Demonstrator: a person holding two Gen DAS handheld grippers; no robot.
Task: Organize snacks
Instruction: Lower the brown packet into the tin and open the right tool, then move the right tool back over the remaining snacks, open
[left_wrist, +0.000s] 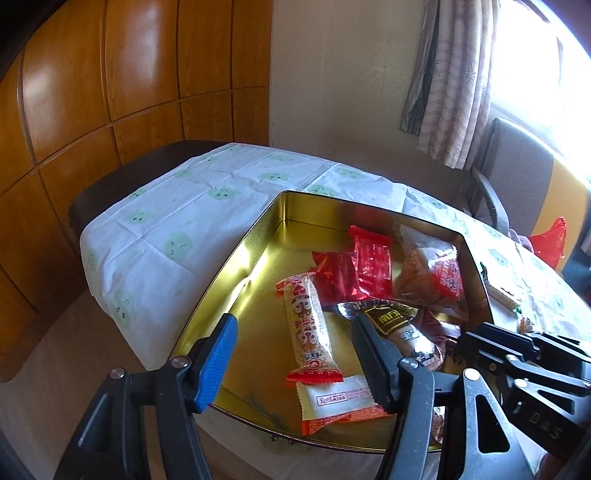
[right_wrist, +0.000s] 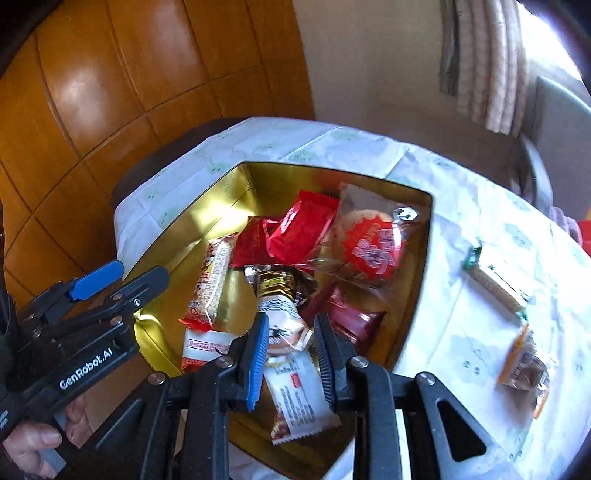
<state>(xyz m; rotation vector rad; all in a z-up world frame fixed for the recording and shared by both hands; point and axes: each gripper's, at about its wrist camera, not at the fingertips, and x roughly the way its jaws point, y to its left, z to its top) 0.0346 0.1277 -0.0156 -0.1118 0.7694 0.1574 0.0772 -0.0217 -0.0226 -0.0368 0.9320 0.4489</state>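
Observation:
A gold tin (left_wrist: 229, 269) (right_wrist: 207, 206) on the table holds several wrapped snacks: red packets (left_wrist: 371, 262) (right_wrist: 299, 229), a long bar (left_wrist: 308, 325) (right_wrist: 212, 280), a clear bag with a red label (left_wrist: 432, 273) (right_wrist: 373, 243). My left gripper (left_wrist: 295, 358) is open and empty above the tin's near left part; it also shows in the right wrist view (right_wrist: 122, 277). My right gripper (right_wrist: 291, 347) is open over the tin, with a white and brown snack packet (right_wrist: 291, 373) lying loose between its fingers. The right gripper shows in the left wrist view (left_wrist: 517, 354).
A white cloth with green faces (left_wrist: 184, 221) covers the table. Right of the tin lie a green-edged cracker pack (right_wrist: 495, 280) and an orange-edged packet (right_wrist: 524, 365). A chair (left_wrist: 517, 177) and curtain (left_wrist: 454, 74) stand at the right, wood panelling (left_wrist: 110, 92) at the left.

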